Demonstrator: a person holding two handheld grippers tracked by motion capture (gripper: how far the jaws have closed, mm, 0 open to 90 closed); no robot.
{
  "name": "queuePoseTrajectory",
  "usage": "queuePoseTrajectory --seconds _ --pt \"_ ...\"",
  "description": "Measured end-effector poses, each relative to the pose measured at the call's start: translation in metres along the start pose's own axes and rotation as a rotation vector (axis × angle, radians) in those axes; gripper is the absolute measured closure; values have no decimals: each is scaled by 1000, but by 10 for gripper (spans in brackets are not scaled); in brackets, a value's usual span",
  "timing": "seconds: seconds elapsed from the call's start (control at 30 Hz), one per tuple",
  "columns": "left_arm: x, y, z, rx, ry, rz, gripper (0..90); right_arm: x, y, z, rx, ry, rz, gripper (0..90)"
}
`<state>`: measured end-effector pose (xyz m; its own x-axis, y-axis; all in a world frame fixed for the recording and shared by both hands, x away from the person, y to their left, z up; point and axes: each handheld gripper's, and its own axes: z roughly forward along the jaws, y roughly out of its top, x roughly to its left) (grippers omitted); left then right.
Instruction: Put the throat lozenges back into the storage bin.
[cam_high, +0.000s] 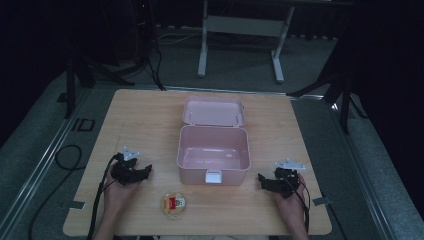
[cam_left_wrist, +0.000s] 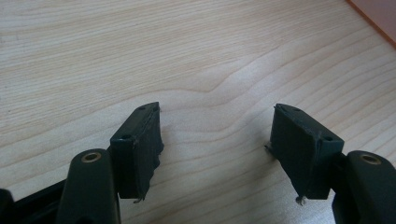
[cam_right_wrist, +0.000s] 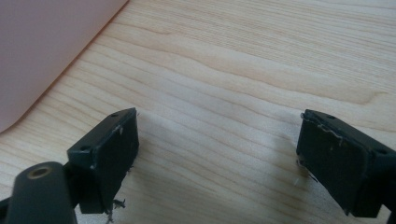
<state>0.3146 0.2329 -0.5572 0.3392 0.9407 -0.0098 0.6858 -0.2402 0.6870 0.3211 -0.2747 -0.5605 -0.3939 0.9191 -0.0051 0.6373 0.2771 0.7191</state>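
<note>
We find nothing packed yet: the open pink box (cam_high: 213, 152) is empty, the round snack pack (cam_high: 174, 204) lies just before its latch, and left gripper (cam_high: 145, 171) and right gripper (cam_high: 261, 178) flank it, both spread, holding nothing.

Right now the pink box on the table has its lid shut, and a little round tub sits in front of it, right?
Not quite. The pink box is open: the high view shows its lid flipped back and the inside bare. The round tub does sit in front of it on the table.
</note>
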Motion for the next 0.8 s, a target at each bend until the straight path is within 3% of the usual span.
queuePoseTrajectory --seconds 0.27,0.6,0.8 --pt "0 2 -6 7 -33 -4 345 0 0 0 0 0 0 128" --pt "-14 11 -31 -3 -52 97 344 1 0 0 0 -3 3 128" --pt "-15 17 -45 -21 -74 119 344 1 0 0 0 -2 1 128"
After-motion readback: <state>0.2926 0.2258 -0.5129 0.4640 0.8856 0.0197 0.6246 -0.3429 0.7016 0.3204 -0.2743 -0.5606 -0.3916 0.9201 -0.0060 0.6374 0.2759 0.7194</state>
